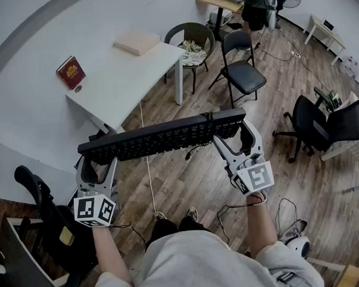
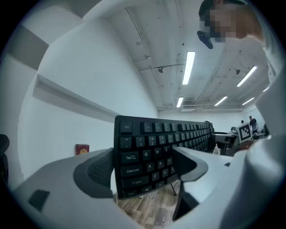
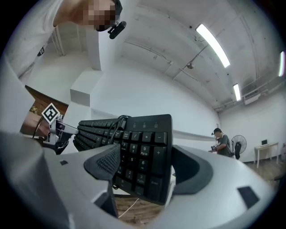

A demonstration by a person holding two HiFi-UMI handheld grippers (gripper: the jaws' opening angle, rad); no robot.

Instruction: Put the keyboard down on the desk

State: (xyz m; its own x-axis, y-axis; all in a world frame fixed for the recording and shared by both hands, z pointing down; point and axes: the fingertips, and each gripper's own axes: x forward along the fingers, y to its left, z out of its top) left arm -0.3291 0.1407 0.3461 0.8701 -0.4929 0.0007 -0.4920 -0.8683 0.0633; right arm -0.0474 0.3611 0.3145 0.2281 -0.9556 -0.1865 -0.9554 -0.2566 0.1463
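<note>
A long black keyboard (image 1: 161,137) hangs level in the air above the wooden floor, in front of the white desk (image 1: 121,77). My left gripper (image 1: 98,166) is shut on its left end and my right gripper (image 1: 233,136) on its right end. In the left gripper view the keyboard (image 2: 156,147) stands between the jaws of the left gripper (image 2: 143,167), pads pressed on its front and back. In the right gripper view the number-pad end of the keyboard (image 3: 138,152) sits clamped in the right gripper (image 3: 145,165). Its cable (image 1: 148,172) dangles to the floor.
On the desk lie a red book (image 1: 71,72) at the left and a beige flat box (image 1: 137,42) at the far end. A black folding chair (image 1: 242,69) and a round chair (image 1: 188,39) stand beyond it. An office chair (image 1: 324,125) is at the right, another (image 1: 34,191) by my left.
</note>
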